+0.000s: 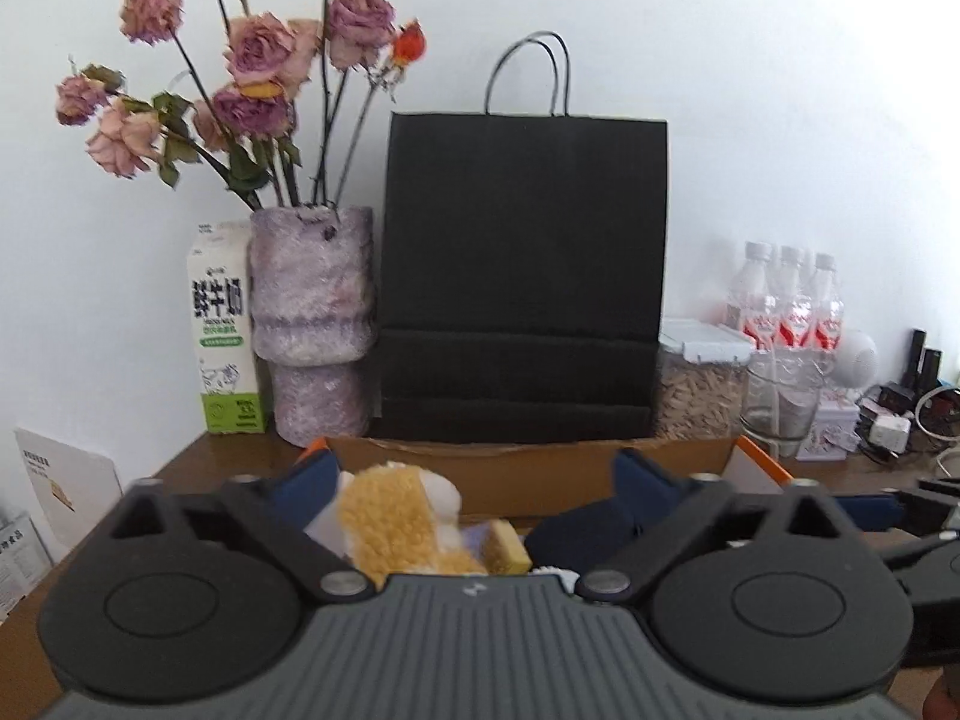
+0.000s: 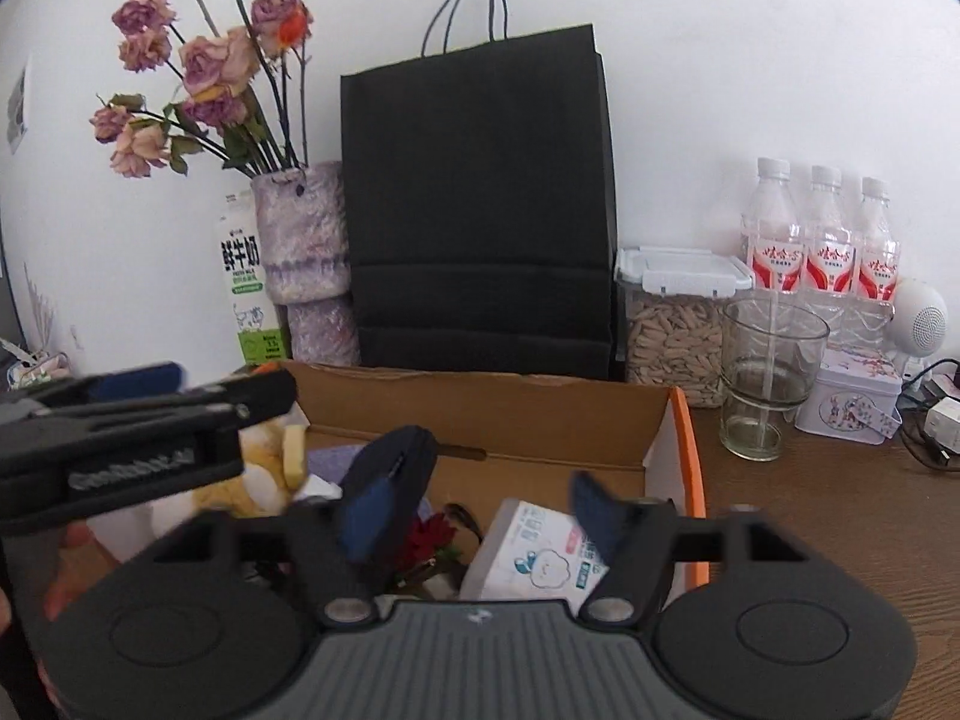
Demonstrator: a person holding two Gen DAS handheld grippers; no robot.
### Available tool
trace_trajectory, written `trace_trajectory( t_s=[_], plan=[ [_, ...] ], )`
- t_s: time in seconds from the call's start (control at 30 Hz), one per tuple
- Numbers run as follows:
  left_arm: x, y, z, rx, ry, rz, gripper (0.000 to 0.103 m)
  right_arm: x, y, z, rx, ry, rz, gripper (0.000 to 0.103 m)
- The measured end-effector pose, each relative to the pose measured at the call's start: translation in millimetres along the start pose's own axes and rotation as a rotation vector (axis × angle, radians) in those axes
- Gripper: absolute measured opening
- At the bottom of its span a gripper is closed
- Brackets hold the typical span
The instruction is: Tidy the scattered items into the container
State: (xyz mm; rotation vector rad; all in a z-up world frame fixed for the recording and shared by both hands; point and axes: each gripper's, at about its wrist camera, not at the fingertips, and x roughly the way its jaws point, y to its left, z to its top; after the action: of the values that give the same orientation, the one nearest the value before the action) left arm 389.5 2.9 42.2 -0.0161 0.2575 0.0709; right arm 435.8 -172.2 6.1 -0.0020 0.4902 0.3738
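Note:
An open cardboard box (image 2: 480, 414) with an orange-edged flap stands on the wooden desk; its far wall also shows in the left wrist view (image 1: 528, 474). Inside lie a tan-and-white plush toy (image 1: 396, 522), a yellow sponge (image 1: 507, 549), a dark blue pouch (image 2: 396, 474), a red flower (image 2: 429, 537) and a white tissue pack (image 2: 534, 558). My left gripper (image 1: 474, 480) is open over the box's left part, just above the plush toy (image 2: 264, 468). My right gripper (image 2: 480, 510) is open over the box's middle, above the pouch and tissue pack.
Behind the box stand a black paper bag (image 1: 522, 276), a vase of dried roses (image 1: 312, 324) and a milk carton (image 1: 225, 330). To the right are a jar of seeds (image 2: 675, 330), a glass (image 2: 762, 378), three water bottles (image 2: 828, 240), a tin (image 2: 852, 402) and cables.

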Motion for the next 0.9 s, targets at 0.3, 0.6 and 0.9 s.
trace_trajectory(
  t_s=[0.3, 0.6, 0.9],
  plan=[
    [-12, 10, 2, -0.053, 0.015, 0.005, 0.103, -23, 3, -3, 0.002, -0.009, -0.028, 0.101],
    [-45, 25, -9, -0.062, 0.029, 0.002, 0.103, -59, -2, -21, 0.009, -0.002, -0.074, 0.102],
    [-82, 46, -28, -0.030, 0.108, 0.002, 0.103, -86, -2, -56, 0.052, 0.112, -0.088, 0.102]
  ],
)
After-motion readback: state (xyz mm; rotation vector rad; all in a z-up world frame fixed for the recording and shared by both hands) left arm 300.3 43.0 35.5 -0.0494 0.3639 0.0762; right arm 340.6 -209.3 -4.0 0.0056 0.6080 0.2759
